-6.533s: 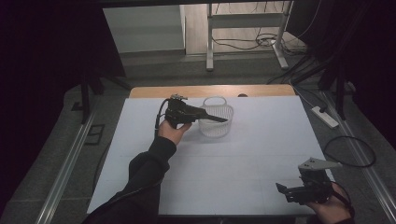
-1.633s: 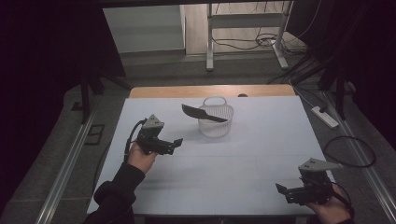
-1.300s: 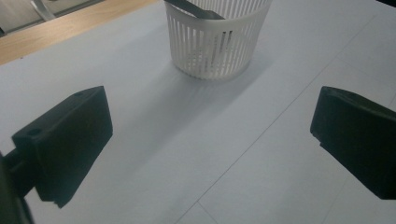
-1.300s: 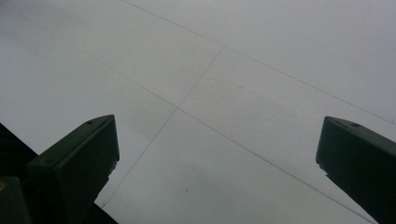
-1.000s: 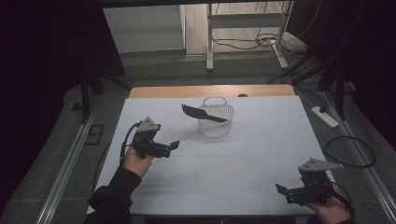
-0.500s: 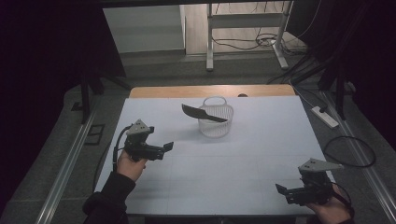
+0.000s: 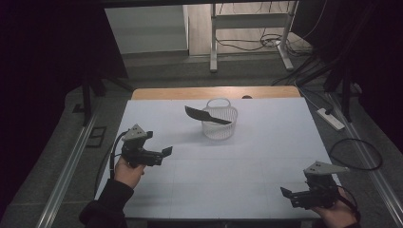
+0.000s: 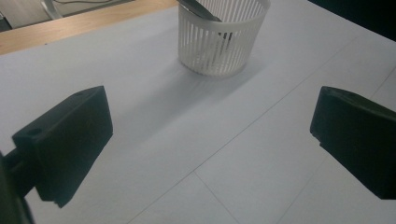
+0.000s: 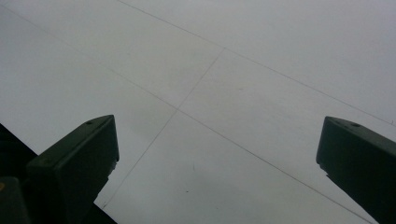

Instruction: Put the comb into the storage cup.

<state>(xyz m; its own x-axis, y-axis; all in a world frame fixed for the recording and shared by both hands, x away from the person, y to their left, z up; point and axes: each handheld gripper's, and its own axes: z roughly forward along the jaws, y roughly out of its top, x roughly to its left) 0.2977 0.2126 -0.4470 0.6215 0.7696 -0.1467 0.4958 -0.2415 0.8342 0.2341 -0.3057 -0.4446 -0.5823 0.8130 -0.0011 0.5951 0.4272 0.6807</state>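
Left gripper (image 7: 164,153) hovers over the near-left of the white table (image 7: 266,156), jaws spread wide with nothing between them, pointing toward the basket. Mid-table, toward the far edge, the white slotted basket (image 7: 219,123) stands upright with a black knife-like utensil (image 7: 207,115) lying tilted across its rim. Right gripper (image 7: 286,194) sits at the near-right corner, jaws parted and empty.

One white slotted plastic basket (image 7: 219,124) stands on the one white table (image 7: 256,166). One flat black tool (image 7: 207,115) lies across its rim. Two black handheld grippers, left (image 7: 166,151) and right (image 7: 286,194).
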